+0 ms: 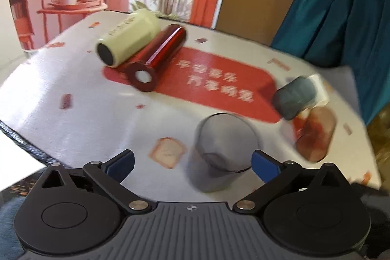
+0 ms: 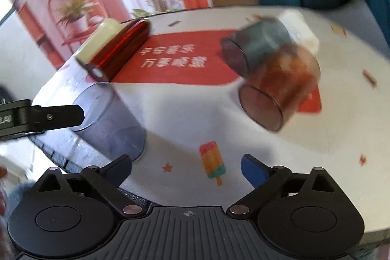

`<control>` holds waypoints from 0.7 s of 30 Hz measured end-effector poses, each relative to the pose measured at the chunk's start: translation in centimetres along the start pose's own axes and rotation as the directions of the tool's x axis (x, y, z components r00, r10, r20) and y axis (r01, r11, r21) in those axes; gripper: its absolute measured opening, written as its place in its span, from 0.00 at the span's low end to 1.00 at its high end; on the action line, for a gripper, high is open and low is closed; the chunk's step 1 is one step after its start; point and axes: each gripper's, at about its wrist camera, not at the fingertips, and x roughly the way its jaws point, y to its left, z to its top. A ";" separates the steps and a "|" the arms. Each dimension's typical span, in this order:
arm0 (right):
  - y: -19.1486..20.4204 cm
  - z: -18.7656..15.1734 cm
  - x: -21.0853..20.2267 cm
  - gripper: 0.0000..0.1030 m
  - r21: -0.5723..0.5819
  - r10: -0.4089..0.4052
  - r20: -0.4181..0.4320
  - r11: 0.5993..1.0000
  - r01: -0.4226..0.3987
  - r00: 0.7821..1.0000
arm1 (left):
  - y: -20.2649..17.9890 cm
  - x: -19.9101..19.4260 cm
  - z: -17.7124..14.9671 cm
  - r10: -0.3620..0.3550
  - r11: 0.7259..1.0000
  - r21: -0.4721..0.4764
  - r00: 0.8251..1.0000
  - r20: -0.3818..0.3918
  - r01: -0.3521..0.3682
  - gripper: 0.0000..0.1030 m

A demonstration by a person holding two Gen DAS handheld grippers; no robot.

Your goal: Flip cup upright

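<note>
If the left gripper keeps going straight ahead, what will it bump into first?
Most likely the grey see-through cup, which sits right in front of the open left gripper, just past its blue fingertips. The picture is blurry, so I can't tell how close it is.

White Chinese characters "平安喜乐 万事顺意" stand in two rows on the red panel (image 2: 180, 60) of the counter cloth, ahead of the right gripper (image 2: 186, 168); lettering on the cream cup (image 1: 129, 37) is too blurred to read

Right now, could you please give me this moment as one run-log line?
left claw: open, beside grey cup | right claw: open, empty | grey cup: upright | brown cup, blue cup: lying down
</note>
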 end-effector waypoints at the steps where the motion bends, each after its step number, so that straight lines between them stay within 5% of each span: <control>1: 0.6 0.2 -0.4 0.98 -0.026 -0.001 0.004 1.000 0.002 1.000 | 0.6 -0.2 0.1 0.007 1.000 0.006 1.000 -0.020 -0.007 1.00; 6: 2.2 1.2 -2.0 0.99 -0.050 0.021 -0.032 0.998 -0.023 0.999 | 3.3 -2.5 0.4 0.057 0.998 0.033 0.996 -0.070 -0.055 1.00; 10: 3.5 1.6 -4.4 0.99 -0.056 0.014 -0.043 0.998 -0.016 0.999 | 3.5 -5.6 0.2 0.169 0.979 0.120 0.986 -0.008 -0.167 1.00; 15: 4.6 1.0 -7.4 0.99 -0.026 -0.008 -0.041 1.000 0.007 0.999 | 3.7 -8.9 -0.2 0.128 0.984 0.124 0.992 0.006 -0.128 1.00; 21: 5.8 -1.0 -10.4 0.99 -0.019 -0.022 -0.004 1.000 0.022 1.000 | 2.0 -11.3 -2.2 0.159 0.970 0.179 0.987 0.034 -0.163 1.00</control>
